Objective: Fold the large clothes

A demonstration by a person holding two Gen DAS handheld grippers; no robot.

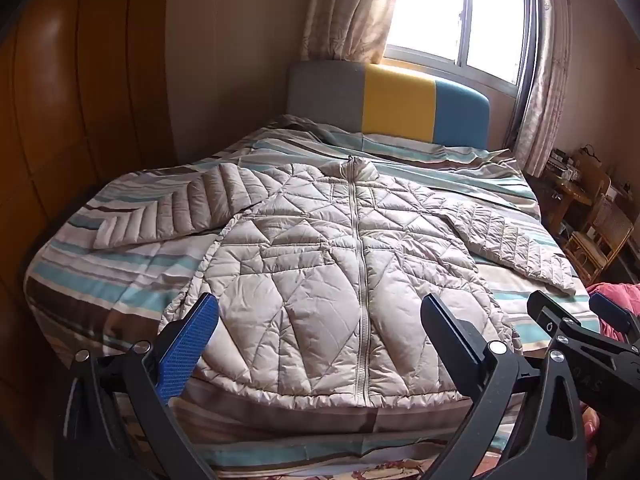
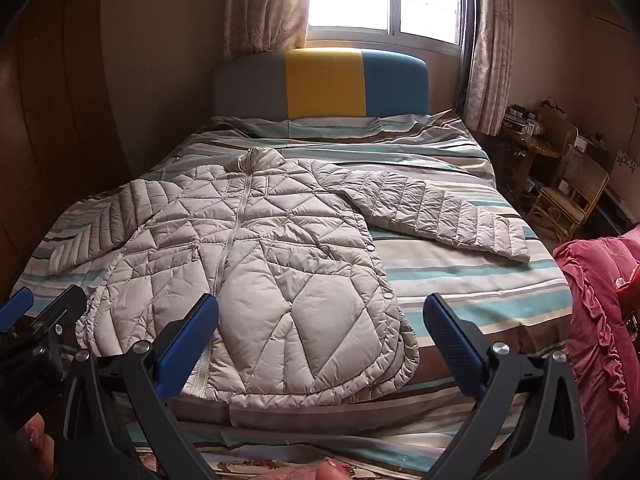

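Note:
A beige quilted puffer jacket (image 1: 332, 256) lies flat and zipped on the striped bed cover (image 1: 104, 280), collar toward the headboard, both sleeves spread out to the sides. In the right wrist view the same jacket (image 2: 256, 256) fills the left half of the bed. My left gripper (image 1: 320, 312) hovers open above the jacket's hem, nothing between its blue pads. My right gripper (image 2: 320, 312) is open too, above the hem's right corner, holding nothing. Each gripper shows at the edge of the other's view: the right gripper (image 1: 568, 312) and the left gripper (image 2: 48, 300).
A grey, yellow and blue headboard (image 1: 396, 100) stands under a bright window with curtains. A wooden wardrobe (image 1: 68, 120) runs along the left. A wicker chair (image 2: 572, 196) and a cluttered table stand at the right. Pink ruffled fabric (image 2: 600, 312) lies beside the bed's near right corner.

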